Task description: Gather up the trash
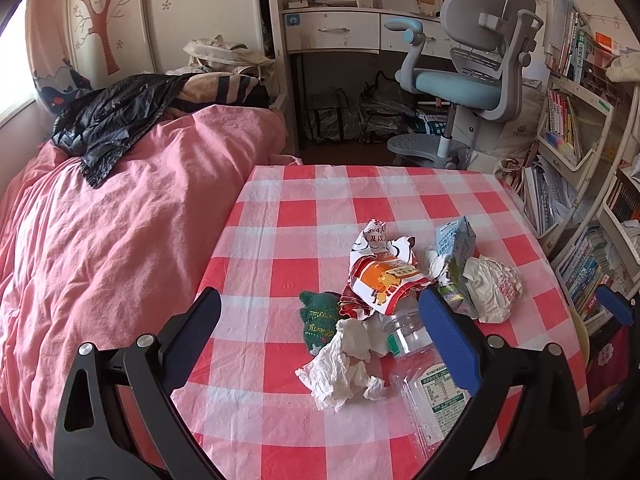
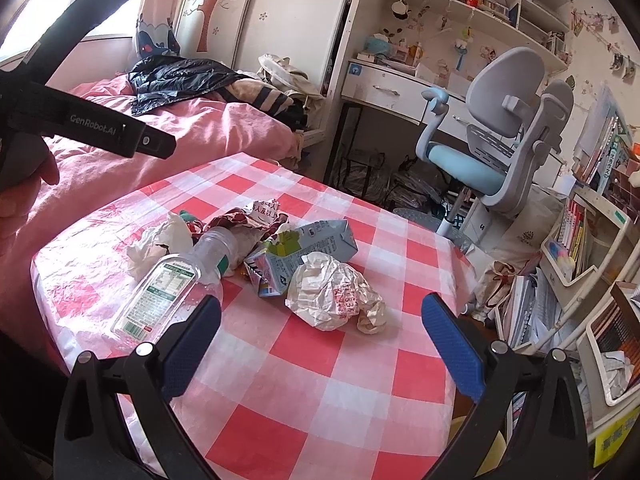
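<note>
left wrist view: the left gripper (image 1: 320, 332) hangs over the near edge of the checked tablecloth (image 1: 304, 208), its fingers spread wide and holding nothing. between and just beyond them lies the trash pile: a crumpled white tissue (image 1: 344, 372) nearest, a clear plastic bottle (image 1: 424, 368) on its side partly behind the blue right pad, a dark green knitted scrap (image 1: 318, 318), a torn red and orange snack wrapper (image 1: 380, 276), a flattened milk carton (image 1: 456, 248) and a balled paper wrapper (image 1: 494, 288). the pieces touch and overlap one another.

right wrist view: the right gripper (image 2: 320, 344) is likewise released and empty, facing the paper wrapper (image 2: 332, 292) from the table's other side, with the carton (image 2: 304, 248) just behind it and the bottle (image 2: 168, 292) beside its left finger. the other tool's black body shows at upper left, a hand (image 2: 20, 196) under it.

no bin or bag for the trash is clearly in view (the black plastic (image 2: 180, 76) on the bed might be one, i cannot tell).

risks, as i judge them: the bottle is smooth and round, so a pinch off its middle could squirt it off the table edge; closing on tissue may drag the overlapping wrapper along or snag the thin cloth.
</note>
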Action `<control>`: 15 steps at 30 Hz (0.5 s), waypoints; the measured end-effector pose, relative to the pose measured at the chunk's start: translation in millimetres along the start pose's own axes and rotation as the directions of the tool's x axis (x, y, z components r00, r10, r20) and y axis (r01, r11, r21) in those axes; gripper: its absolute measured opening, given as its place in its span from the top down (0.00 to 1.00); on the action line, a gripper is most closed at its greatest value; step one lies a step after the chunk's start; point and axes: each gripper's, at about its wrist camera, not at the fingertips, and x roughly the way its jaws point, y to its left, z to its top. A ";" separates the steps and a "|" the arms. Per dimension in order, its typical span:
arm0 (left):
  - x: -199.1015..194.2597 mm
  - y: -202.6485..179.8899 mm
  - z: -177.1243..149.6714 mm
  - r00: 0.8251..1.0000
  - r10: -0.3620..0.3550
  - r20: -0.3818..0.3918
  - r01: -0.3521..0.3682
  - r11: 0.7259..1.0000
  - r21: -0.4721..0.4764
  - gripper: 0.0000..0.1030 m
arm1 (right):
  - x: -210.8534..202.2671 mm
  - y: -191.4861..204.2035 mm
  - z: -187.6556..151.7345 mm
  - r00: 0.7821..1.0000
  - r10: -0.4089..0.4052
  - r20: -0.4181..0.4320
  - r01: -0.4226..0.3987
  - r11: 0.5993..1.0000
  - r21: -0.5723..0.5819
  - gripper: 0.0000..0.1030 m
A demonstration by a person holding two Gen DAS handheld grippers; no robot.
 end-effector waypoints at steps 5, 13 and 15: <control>-3.2 -4.6 -0.1 0.999 -0.014 0.034 0.013 1.000 0.005 0.07 | -2.7 -1.3 0.1 1.000 0.009 0.003 -0.009 1.000 0.003 0.06; -1.8 -15.6 -1.0 0.998 -0.028 0.053 0.027 1.000 0.014 0.07 | -5.8 -3.8 -0.5 1.000 0.029 0.001 -0.029 1.000 -0.008 0.06; -0.9 -18.3 -1.3 0.998 -0.027 0.049 0.026 0.999 0.020 0.07 | -6.7 -5.0 -1.1 1.000 0.030 0.003 -0.030 1.000 -0.009 0.06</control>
